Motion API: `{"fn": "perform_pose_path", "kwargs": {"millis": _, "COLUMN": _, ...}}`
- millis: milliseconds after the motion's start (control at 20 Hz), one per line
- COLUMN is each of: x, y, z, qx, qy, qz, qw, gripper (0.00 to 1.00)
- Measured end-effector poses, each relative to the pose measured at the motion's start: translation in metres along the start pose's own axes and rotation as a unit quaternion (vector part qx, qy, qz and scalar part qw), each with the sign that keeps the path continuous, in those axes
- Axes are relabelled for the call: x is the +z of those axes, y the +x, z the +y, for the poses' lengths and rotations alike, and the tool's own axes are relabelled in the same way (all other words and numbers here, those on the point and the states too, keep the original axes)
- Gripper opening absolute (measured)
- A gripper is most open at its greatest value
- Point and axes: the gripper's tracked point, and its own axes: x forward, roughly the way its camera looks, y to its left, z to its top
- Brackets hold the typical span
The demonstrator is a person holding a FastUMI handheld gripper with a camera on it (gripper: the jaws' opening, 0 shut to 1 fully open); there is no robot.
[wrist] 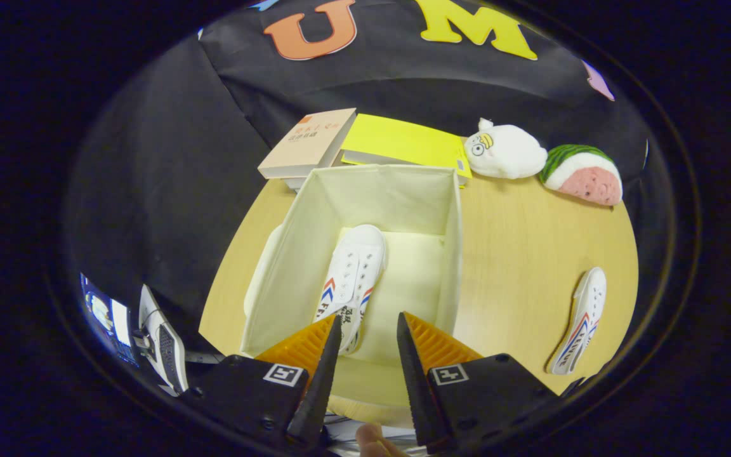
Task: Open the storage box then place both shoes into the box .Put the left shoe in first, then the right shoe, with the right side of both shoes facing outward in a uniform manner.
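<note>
Gripper view: gripper released, fingers apart, holding nothing, above the near rim of the open box. One shoe lies inside the box, just ahead of the left finger, heel partly hidden by it. Second shoe on the tabletop, right of the box, well apart. Shoe prints unreadable.

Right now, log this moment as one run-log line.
gripper: open, empty, above box | cream fabric storage box: open | white canvas shoe: inside box | second white canvas shoe: on wooden table
</note>
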Motion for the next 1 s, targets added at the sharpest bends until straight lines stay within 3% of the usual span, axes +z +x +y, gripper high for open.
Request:
{"fn": "perform_pose_path", "kwargs": {"millis": 150, "x": 0.004, "y": -0.019, "z": -0.032, "qx": -0.018, "qy": -0.004, "qz": -0.039, "qw": 0.999, "gripper": 0.6}}
{"fn": "perform_pose_path", "kwargs": {"millis": 300, "x": -0.004, "y": -0.038, "z": -0.051, "qx": 0.003, "qy": 0.013, "qz": -0.038, "qw": 0.999, "gripper": 0.61}}
{"fn": "perform_pose_path", "kwargs": {"millis": 600, "x": -0.014, "y": -0.074, "z": -0.117, "qx": -0.026, "qy": -0.014, "qz": -0.056, "qw": 0.998, "gripper": 0.62}}
{"fn": "perform_pose_path", "kwargs": {"millis": 750, "x": -0.01, "y": -0.088, "z": -0.159, "qx": -0.032, "qy": -0.016, "qz": -0.061, "qw": 0.997, "gripper": 0.94}}
{"fn": "perform_pose_path", "kwargs": {"millis": 900, "x": -0.02, "y": -0.094, "z": -0.216, "qx": -0.086, "qy": 0.005, "qz": -0.052, "qw": 0.995, "gripper": 0.93}}
{"fn": "perform_pose_path", "kwargs": {"millis": 1000, "x": -0.028, "y": -0.091, "z": -0.238, "qx": -0.086, "qy": 0.012, "qz": -0.043, "qw": 0.995, "gripper": 0.93}}
